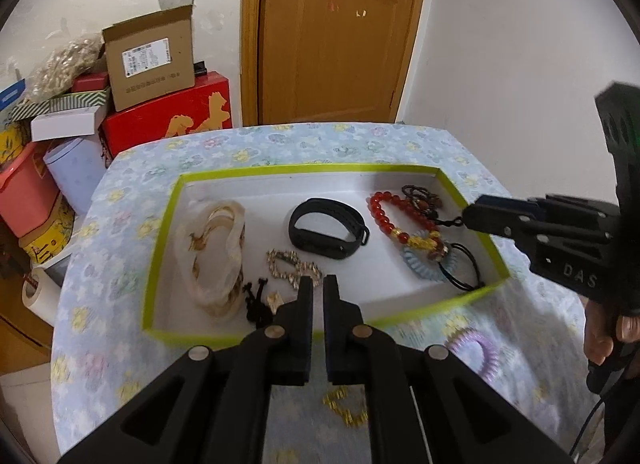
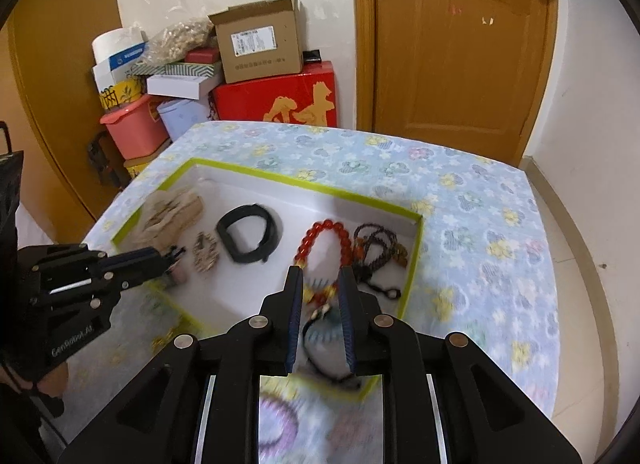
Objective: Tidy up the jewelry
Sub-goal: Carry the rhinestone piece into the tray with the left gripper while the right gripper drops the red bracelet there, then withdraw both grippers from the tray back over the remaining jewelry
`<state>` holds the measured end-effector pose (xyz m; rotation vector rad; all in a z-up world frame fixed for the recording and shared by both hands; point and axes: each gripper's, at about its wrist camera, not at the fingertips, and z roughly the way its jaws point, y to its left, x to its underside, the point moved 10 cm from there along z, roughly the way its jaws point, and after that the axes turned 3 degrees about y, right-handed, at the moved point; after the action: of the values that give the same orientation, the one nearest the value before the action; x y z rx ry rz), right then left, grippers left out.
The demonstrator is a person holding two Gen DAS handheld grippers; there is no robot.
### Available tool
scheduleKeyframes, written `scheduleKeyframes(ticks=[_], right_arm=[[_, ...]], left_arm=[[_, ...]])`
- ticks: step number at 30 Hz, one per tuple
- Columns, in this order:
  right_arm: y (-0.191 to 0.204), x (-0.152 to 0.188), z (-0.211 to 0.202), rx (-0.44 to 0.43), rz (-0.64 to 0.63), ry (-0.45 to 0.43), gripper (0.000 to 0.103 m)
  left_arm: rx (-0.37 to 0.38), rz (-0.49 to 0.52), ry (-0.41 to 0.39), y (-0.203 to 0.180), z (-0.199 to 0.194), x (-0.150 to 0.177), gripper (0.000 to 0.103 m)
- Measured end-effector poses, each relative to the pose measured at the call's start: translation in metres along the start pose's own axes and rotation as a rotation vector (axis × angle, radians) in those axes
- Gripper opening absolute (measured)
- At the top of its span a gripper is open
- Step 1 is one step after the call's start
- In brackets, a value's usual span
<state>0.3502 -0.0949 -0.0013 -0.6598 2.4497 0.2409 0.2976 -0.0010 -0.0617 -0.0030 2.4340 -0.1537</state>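
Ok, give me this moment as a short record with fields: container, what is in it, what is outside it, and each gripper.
container: green-rimmed box on a flowered tablecloth
inside: black wristband, red bead bracelet, blue coil hair tie, plastic bag, sparkly bracelet
outside: purple coil hair tie, gold bracelet
left gripper: nearly shut, empty
right gripper: open over the box's right end, holding nothing
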Motion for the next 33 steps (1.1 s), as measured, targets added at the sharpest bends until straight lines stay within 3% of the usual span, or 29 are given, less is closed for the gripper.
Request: scheduleKeyframes(ticks=[4,13,26,33], right_arm=[[0.010,0.019,-0.027,0.000,-0.001,-0.022,0.023],[0.024,0.073,-0.069,0.009,0.027,-0.025,0.024],[0.042,0.144,-0.096,-0.041,0.073,0.009,0.024],[0.047,0.154,-0.095,-0.056,0.076,0.026,0.024]], left_arm=[[-0.005,-0.018,-0.015,-0.001,-0.023,0.014,0.011],[-0.033,-0.048,-0.011,-0.004,-0.062,0.058,0.011],[-0.039,-0.057,0.015,-0.012,-0.089,0.117,0.012],[-0.030,-0.074,0.018,-0.011,-0.092,0.125,0.026]])
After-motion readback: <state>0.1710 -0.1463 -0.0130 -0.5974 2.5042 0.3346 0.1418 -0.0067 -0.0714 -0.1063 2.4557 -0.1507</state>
